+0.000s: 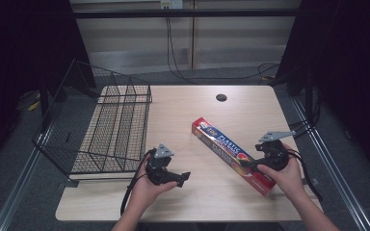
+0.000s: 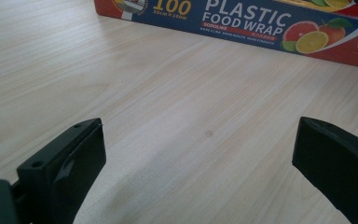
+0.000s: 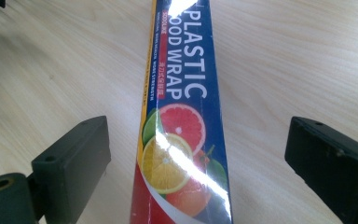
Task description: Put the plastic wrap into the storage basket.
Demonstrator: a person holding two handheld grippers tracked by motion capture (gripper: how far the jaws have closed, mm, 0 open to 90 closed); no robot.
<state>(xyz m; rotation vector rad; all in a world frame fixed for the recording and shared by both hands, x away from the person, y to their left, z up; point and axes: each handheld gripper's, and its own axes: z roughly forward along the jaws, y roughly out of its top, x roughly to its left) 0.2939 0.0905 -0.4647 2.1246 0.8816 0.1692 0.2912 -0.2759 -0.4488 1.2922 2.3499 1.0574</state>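
Straddling the plastic food wrap box (image 3: 182, 135) at 4 o'clock on the bench (image 1: 183, 197), right tongs (image 1: 251, 166) wide apart; left tongs (image 1: 185, 178) open too. Could pinch glossy cardboard off-centre, letting it swivel or slip.

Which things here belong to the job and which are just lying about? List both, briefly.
In the job:
- plastic food wrap box, lying flat on the table
- right tongs, open, straddling the box near its end
- left tongs, open over bare wood, facing the box

Lying about:
- wire basket, at the table's left side
- table
- cable hole
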